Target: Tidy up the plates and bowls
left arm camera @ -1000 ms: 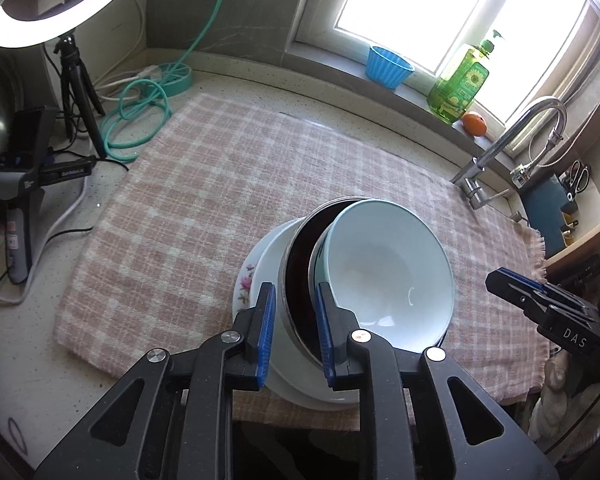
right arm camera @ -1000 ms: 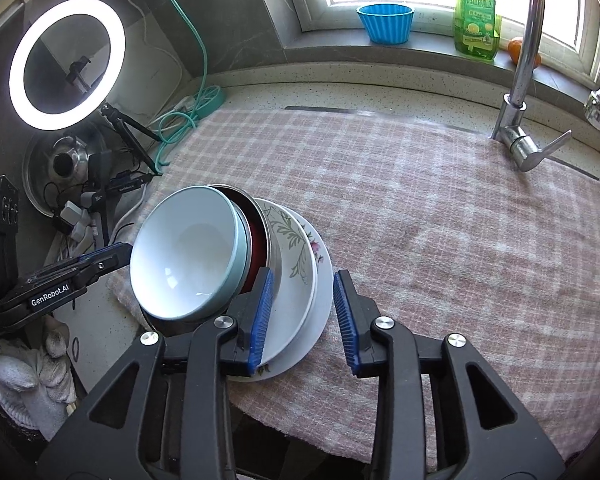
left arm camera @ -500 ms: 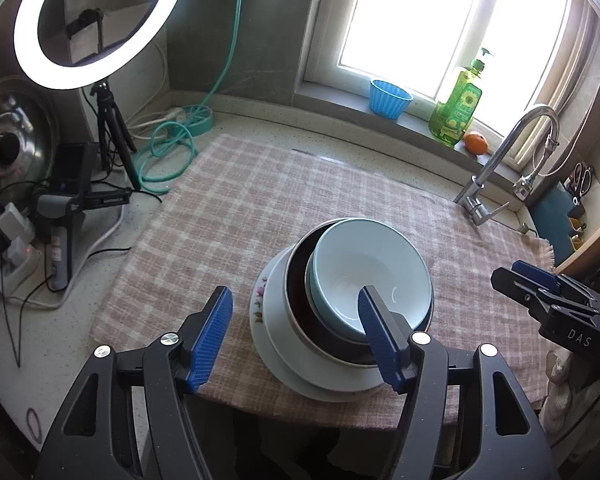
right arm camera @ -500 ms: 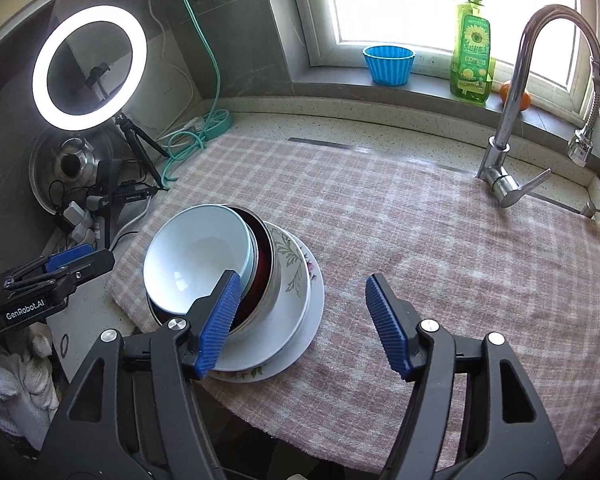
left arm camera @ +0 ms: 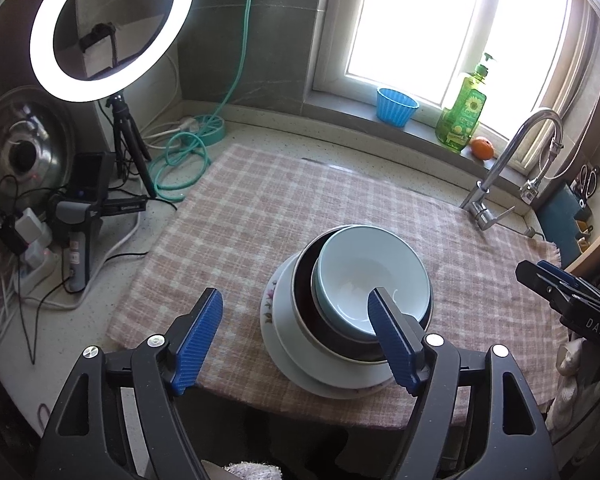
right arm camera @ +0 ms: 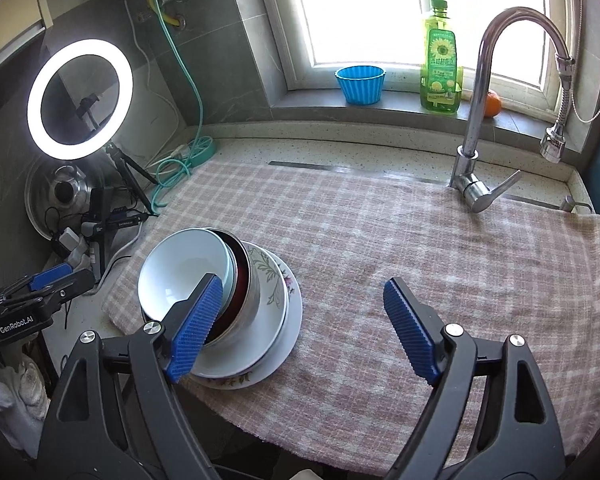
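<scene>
A stack of dishes sits near the front edge of the pink checked cloth [left arm camera: 260,208]. A light blue bowl [left arm camera: 364,276] lies on top, inside a dark metal-rimmed bowl [left arm camera: 304,304], on white floral plates [left arm camera: 276,320]. The stack also shows in the right wrist view, with the blue bowl [right arm camera: 180,272] and the floral plate [right arm camera: 272,280]. My left gripper [left arm camera: 296,336] is open, empty and held above and in front of the stack. My right gripper [right arm camera: 304,328] is open and empty, to the right of the stack.
A chrome tap [right arm camera: 476,120] stands at the back right. A blue cup [right arm camera: 360,84], a green soap bottle [right arm camera: 438,60] and an orange [left arm camera: 482,148] sit on the windowsill. A ring light [left arm camera: 108,28], cables and a teal hose [left arm camera: 180,164] crowd the left.
Both grippers opened, letting go of the stack, and pulled back and up. The stack now rests flat on the cloth.
</scene>
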